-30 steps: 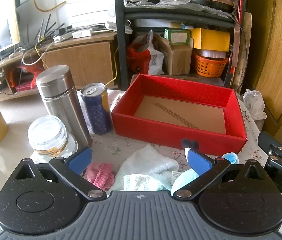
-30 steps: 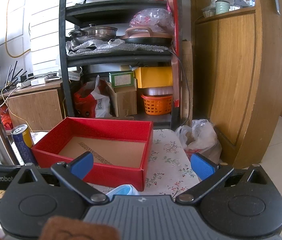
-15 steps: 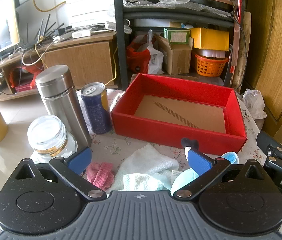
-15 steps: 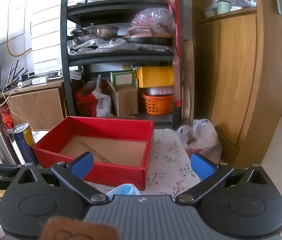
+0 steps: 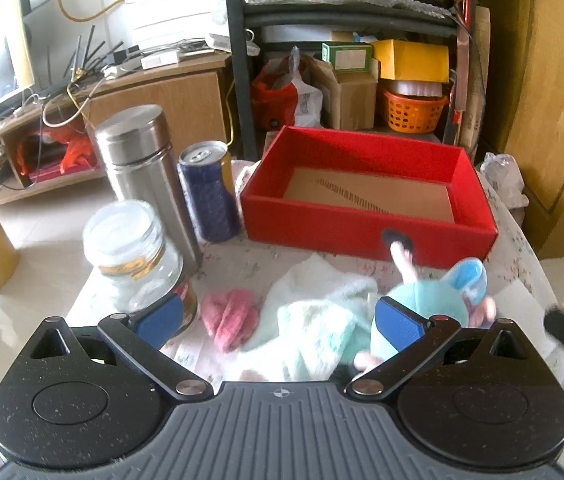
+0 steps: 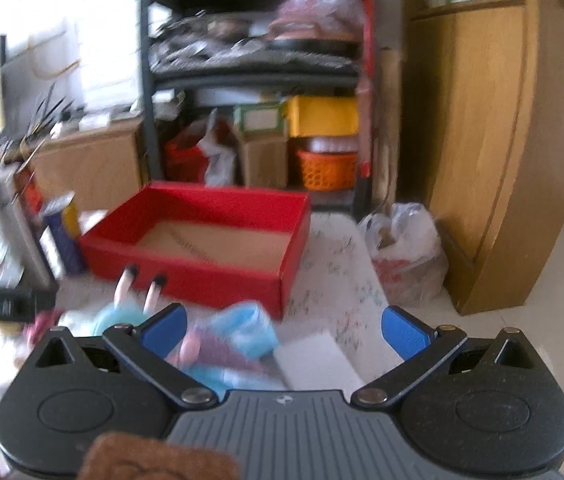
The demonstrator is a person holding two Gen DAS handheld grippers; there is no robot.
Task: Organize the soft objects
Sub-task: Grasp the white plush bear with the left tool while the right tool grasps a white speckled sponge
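Note:
An empty red box with a cardboard floor stands on the floral table; it also shows in the right wrist view. In front of it lie a pale green-white towel, a pink knitted piece and a blue plush doll with pink legs, seen too in the right wrist view. My left gripper is open above the towel, its right finger against the doll. My right gripper is open above the doll's right side. Both views are blurred.
A steel flask, a blue can and a glass jar stand left of the box. A white card lies on the table right of the doll. Shelves, a wooden cabinet and a plastic bag stand behind.
Both grippers have tilted down and moved toward the soft things; the doll now shows more fully. The right gripper has shifted left. Both stay open.

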